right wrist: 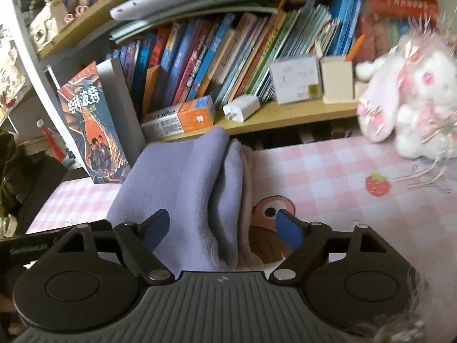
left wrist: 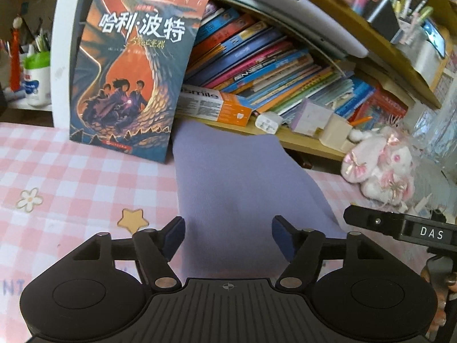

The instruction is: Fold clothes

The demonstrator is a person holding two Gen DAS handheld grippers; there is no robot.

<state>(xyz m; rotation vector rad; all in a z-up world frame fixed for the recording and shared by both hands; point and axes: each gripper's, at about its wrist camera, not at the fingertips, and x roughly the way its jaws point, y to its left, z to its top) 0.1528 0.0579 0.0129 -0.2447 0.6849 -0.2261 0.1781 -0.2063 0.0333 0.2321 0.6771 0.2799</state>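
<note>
A: Left wrist view, from the left: a book (left wrist: 134,71) stands on the checked surface (left wrist: 57,171), and the purple cloth (left wrist: 237,177) lies folded beside it, reaching back to the shelf (left wrist: 285,140).

B: And the left gripper (left wrist: 228,237)?

A: Fingers spread wide, holding nothing, cloth lying between them. The right gripper (left wrist: 400,228) shows at the frame's right edge.

B: Right wrist view?

A: Book (right wrist: 91,125), then the cloth (right wrist: 182,185) in stacked layers with a pinkish layer under it. The right gripper (right wrist: 222,228) gapes empty over the fold. A plush toy (right wrist: 408,100) sits far right.
</note>
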